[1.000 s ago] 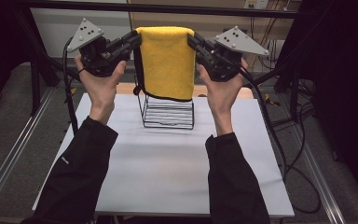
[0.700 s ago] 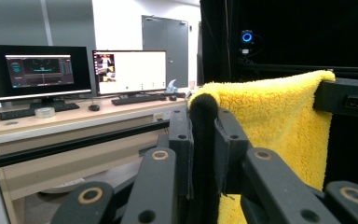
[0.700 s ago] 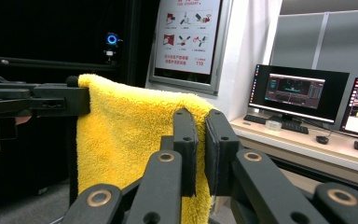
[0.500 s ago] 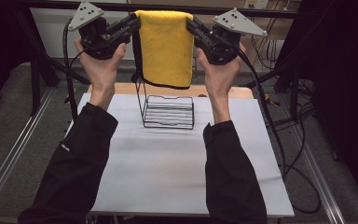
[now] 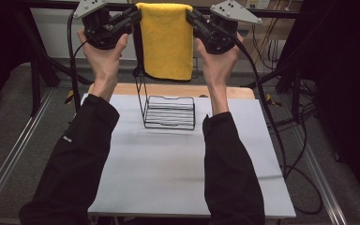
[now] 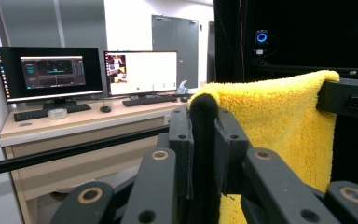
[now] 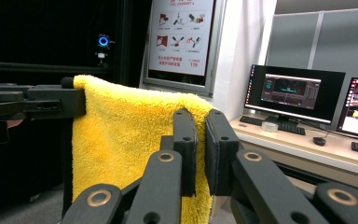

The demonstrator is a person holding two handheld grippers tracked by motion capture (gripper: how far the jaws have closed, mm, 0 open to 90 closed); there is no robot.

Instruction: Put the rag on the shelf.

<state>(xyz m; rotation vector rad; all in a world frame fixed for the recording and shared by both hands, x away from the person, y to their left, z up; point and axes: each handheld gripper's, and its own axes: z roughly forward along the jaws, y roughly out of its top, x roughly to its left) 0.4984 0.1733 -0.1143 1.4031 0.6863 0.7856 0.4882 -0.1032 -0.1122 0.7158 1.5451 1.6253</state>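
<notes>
Towel (image 5: 166, 42): yellow, held up high at the far end of the table (image 5: 168, 178), stretched flat between two grippers and hanging free below them. Gripped by its top corners only, one corner in each tool. Lower hem seen in the high view just in front of the upright frame of the wire rack (image 5: 168, 112); could not tell whether touching it or clear of it.

Left gripper (image 5: 138, 14): clenched on the towel's left top corner, jaws pressed together on the dark edge of the cloth in the left gripper view (image 6: 203, 112), pile (image 6: 270, 121) spilling out to the side toward the other tool (image 6: 349, 95).

Right gripper (image 5: 190, 16): likewise clamped on the right top corner, jaws near together in the right gripper view (image 7: 200, 126) with the yellow cloth (image 7: 121, 140) bunched behind them and running across to the left tool (image 7: 51, 102).

Judged as the carrying step: towel lifted, spread level and taut, nothing yet resting on the rack base, which stood bare on the table below.

Next move, most likely, called for both hands to travel together at an even spacing, so as to hold the top edge straight and avoid sag or a slipped corner. Then for a level descent toward the rack's upright bar, hem guided past the wire without snagging. Release best left until the cloth's weight sat on the bar, and done with both tools at once, lest one side drop and drag the towel off.
</notes>
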